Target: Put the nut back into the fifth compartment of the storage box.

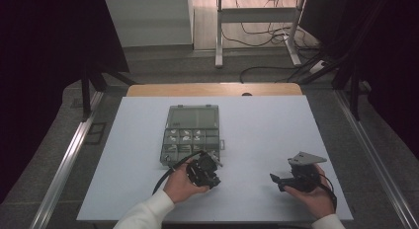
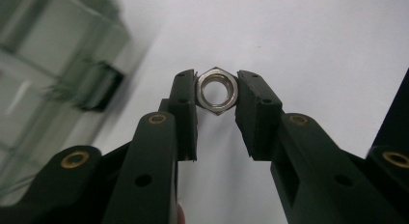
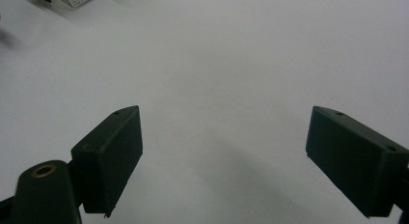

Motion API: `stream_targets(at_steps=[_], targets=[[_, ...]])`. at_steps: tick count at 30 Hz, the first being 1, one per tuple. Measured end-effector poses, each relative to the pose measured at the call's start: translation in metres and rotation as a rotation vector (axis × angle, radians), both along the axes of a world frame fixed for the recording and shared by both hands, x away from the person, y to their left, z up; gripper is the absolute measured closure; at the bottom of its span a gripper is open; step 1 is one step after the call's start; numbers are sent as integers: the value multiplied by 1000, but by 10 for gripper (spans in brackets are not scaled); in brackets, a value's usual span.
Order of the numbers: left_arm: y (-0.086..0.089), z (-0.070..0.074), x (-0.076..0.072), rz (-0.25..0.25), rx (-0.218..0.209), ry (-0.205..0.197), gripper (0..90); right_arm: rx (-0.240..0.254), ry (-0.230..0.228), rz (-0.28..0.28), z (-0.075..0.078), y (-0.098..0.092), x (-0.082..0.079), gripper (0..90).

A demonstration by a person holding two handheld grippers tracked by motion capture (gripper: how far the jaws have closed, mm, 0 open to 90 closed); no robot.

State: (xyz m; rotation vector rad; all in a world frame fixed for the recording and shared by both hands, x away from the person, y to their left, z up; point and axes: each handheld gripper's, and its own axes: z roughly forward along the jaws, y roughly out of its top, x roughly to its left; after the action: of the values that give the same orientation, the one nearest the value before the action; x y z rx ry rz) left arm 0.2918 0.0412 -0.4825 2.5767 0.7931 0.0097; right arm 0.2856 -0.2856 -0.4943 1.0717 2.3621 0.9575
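A silver hex nut (image 2: 217,90) is pinched between the two black jaws of my left gripper (image 2: 217,96), which is shut on it above the white table. In the high view that left gripper (image 1: 213,166) sits just in front of a clear compartment box (image 1: 191,134) that holds several small metal parts. My right gripper (image 1: 274,179) hovers low over the table at the right, held in a hand. Its jaws stand wide apart with nothing between them (image 3: 224,156).
The white table surface (image 1: 267,135) spreads around the box. A blurred corner of the clear box (image 2: 53,74) lies to the left of the left gripper's jaws. Beyond the table's far edge are a metal stand (image 1: 220,36) and floor cables (image 1: 267,31).
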Motion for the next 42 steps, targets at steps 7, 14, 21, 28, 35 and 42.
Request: stream_targets(at_steps=[7, 14, 21, 28, 35, 42], targets=[[30, 17, 7, 64, -64, -9, 700, -1, 1, -1, 0, 0, 0, 131], [67, 29, 14, 144, -91, -30, 700, -2, 3, -2, 0, 1, 0, 131], [104, 34, 23, 234, -101, -42, 700, -1, 3, -4, 0, 1, 0, 131], [131, 31, 34, 309, -97, -37, 700, -4, 2, -2, 0, 1, 0, 131], [141, 21, 43, 353, -70, -27, 700, -2, 4, -4, 0, 1, 0, 131], [142, 18, 48, 365, -60, -25, 700, -3, 4, -1, -1, 1, 0, 131]])
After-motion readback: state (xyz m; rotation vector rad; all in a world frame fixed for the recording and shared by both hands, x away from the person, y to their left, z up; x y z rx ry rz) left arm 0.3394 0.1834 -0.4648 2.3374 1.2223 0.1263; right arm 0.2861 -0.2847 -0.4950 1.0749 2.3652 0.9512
